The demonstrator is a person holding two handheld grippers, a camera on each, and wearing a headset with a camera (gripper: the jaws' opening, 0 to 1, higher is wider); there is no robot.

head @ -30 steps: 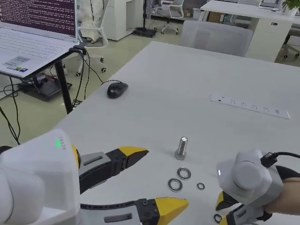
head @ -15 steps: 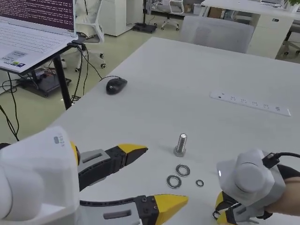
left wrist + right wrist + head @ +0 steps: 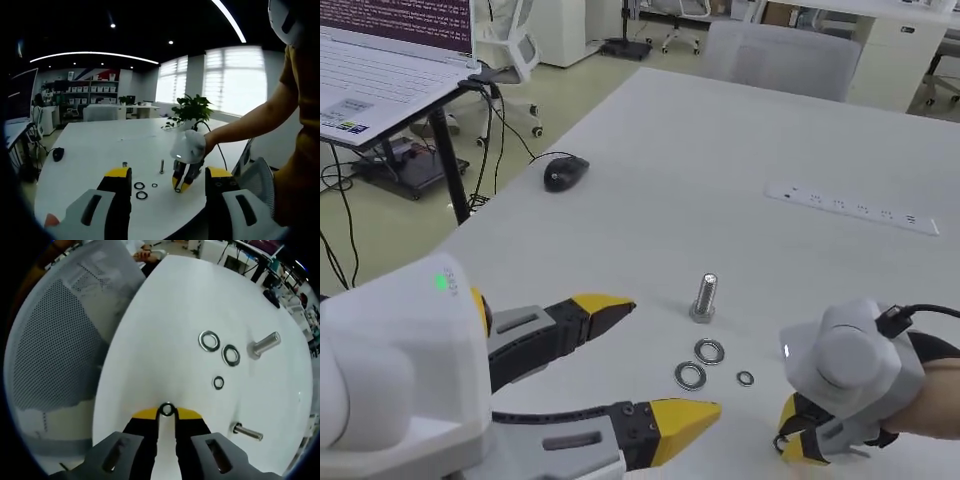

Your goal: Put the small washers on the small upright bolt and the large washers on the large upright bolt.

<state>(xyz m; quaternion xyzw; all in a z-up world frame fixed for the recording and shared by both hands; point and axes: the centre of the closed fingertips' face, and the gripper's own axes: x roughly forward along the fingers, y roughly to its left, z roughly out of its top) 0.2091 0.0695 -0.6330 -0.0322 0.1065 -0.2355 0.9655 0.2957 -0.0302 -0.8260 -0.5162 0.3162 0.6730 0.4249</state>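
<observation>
Right gripper (image 3: 167, 414) first: its yellow fingertips are clenched on a small washer (image 3: 167, 404), the ring standing on edge right at the tips. Just ahead of those fingers and a touch to the right, a second small washer (image 3: 214, 382) lies flat on the white table (image 3: 165, 315). Farther out, a large washer (image 3: 224, 354) and a second large washer (image 3: 201, 341) lie flat side by side, close but apart. Right of that pair stands the large bolt (image 3: 263, 345), head down on the table. The small bolt (image 3: 247, 432) sits near the fingers, off to their right; through the fisheye it's hard to say if it stands dead straight.

Now the left gripper (image 3: 648, 365): fingers spread wide, grasping nothing. In the left gripper view, the right gripper sits ahead between those open fingertips, with the loose washers nearer the left finger.

Well beyond both sets of fingers in the head view are a computer mouse (image 3: 565, 172) and a white power strip (image 3: 850, 208). Farthest left is an open laptop (image 3: 380, 80).
</observation>
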